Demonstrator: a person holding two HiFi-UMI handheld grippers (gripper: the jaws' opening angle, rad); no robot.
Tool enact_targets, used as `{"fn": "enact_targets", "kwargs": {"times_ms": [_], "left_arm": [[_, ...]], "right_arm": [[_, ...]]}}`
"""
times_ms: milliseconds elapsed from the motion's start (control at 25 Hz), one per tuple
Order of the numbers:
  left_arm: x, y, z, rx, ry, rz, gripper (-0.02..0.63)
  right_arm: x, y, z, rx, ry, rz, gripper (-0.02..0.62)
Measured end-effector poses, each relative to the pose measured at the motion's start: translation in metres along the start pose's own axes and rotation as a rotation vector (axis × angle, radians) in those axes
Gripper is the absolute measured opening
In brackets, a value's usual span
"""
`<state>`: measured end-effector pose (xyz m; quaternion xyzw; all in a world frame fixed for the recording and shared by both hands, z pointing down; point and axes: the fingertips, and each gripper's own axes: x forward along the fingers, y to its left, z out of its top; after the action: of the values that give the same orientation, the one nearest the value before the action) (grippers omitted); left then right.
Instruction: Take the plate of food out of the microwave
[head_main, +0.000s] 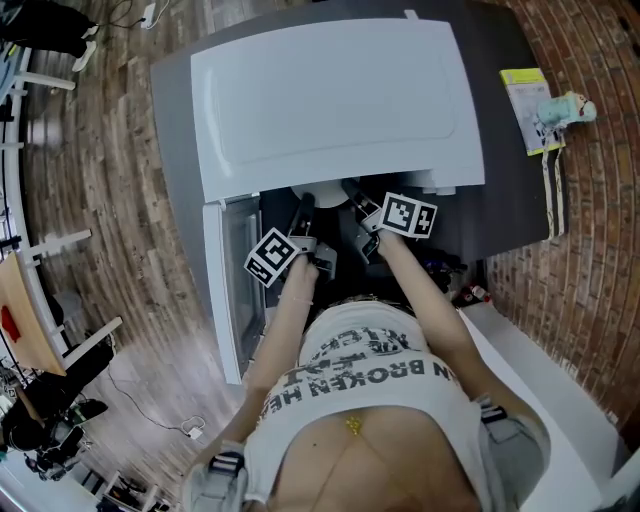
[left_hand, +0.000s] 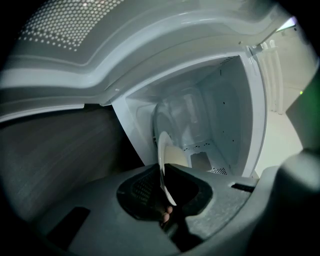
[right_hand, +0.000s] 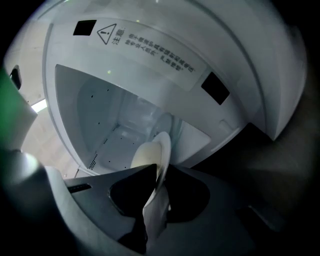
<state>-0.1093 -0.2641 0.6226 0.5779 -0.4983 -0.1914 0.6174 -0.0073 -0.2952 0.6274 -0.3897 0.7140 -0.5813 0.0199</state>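
A white plate (left_hand: 161, 150) with pale food (left_hand: 176, 156) on it stands edge-on at the mouth of the white microwave (head_main: 330, 100). My left gripper (left_hand: 162, 174) is shut on the plate's rim. From the other side, the right gripper view shows the same plate (right_hand: 164, 145) and its food (right_hand: 145, 154), with my right gripper (right_hand: 159, 172) shut on the opposite rim. In the head view both grippers, left (head_main: 303, 208) and right (head_main: 357, 198), reach under the microwave's top edge, where a bit of the plate (head_main: 322, 196) shows between them.
The microwave door (head_main: 226, 290) hangs open at the left of the opening. The microwave stands on a dark grey counter (head_main: 500, 190). A yellow-green packet (head_main: 528, 100) with a small figure lies at the counter's right. A white surface (head_main: 540, 370) lies at the lower right.
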Motion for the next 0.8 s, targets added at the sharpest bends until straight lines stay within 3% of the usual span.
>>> {"fn": "enact_targets", "kwargs": {"times_ms": [800], "left_arm": [[-0.022,-0.034,-0.016,0.056,-0.041,-0.058,0.035]], "right_arm": [[-0.036,0.022,0.005,-0.054,-0.024,0.012,0.057]]}}
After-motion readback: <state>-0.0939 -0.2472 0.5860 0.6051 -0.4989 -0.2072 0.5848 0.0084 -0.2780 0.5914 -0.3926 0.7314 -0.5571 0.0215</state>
